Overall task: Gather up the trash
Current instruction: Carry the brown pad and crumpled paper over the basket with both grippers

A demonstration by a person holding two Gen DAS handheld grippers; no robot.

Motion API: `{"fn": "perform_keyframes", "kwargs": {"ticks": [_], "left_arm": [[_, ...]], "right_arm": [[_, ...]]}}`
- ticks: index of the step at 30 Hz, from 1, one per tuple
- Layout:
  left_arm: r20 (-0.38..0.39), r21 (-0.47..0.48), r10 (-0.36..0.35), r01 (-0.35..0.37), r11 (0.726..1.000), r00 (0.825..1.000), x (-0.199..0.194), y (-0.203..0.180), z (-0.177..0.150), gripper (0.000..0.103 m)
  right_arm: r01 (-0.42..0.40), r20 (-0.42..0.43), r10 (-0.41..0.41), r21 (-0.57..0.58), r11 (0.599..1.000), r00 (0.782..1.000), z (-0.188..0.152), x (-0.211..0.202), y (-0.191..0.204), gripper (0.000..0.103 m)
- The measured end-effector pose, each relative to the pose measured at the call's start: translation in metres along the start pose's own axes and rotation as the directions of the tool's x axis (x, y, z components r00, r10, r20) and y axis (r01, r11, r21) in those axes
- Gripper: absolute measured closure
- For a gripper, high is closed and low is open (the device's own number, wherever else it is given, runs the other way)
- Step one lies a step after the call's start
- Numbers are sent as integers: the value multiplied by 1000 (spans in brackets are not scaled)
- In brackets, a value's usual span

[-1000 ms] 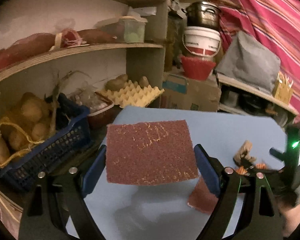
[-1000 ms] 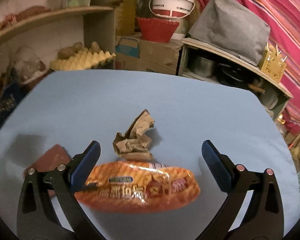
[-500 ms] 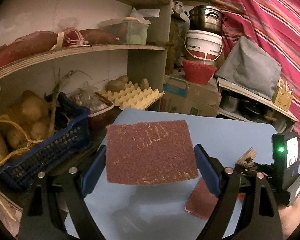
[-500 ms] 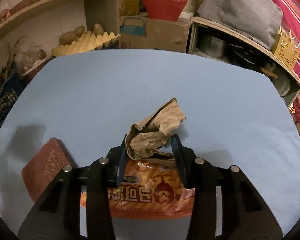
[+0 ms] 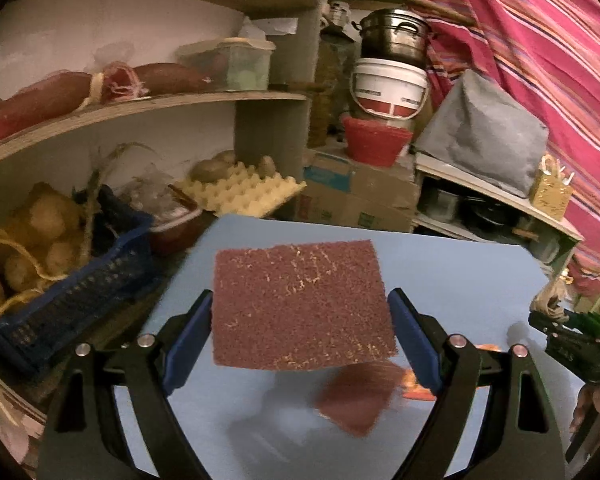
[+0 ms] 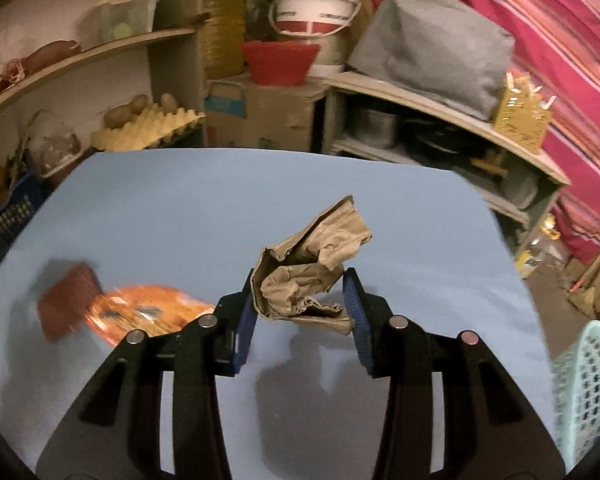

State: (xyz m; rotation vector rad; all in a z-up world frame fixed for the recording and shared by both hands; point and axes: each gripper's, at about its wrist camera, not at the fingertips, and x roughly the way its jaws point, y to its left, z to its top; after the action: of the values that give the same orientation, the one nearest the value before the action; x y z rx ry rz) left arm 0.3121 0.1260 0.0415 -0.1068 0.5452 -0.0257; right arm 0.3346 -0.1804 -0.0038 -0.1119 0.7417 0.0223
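The left gripper (image 5: 300,330) clamps a rough maroon rectangular sheet (image 5: 302,304) above the blue table (image 5: 452,272). The right gripper (image 6: 300,312) squeezes a crumpled brown paper wad (image 6: 308,270), lifted clear; an orange snack packet (image 6: 148,312) lies below-left on the table.

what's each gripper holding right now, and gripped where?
Left gripper: reddish abrasive sheet, jaws on its two side edges. Right gripper: crumpled brown paper, jaws on its lower sides.
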Motion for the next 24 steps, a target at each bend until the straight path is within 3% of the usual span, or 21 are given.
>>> {"fn": "perform_keyframes", "kwargs": {"ticks": [12, 18, 24], "left_arm": [[9, 69, -30, 29, 997, 1000, -6, -68, -13, 18], [9, 119, -31, 30, 992, 999, -5, -99, -23, 18], [-3, 153, -30, 30, 988, 1000, -8, -134, -36, 18]], "right_arm": [[106, -10, -106, 41, 994, 994, -57, -47, -131, 61], [88, -13, -87, 182, 979, 996, -79, -55, -184, 61], [68, 7, -72, 217, 974, 997, -81, -69, -207, 61]]}}
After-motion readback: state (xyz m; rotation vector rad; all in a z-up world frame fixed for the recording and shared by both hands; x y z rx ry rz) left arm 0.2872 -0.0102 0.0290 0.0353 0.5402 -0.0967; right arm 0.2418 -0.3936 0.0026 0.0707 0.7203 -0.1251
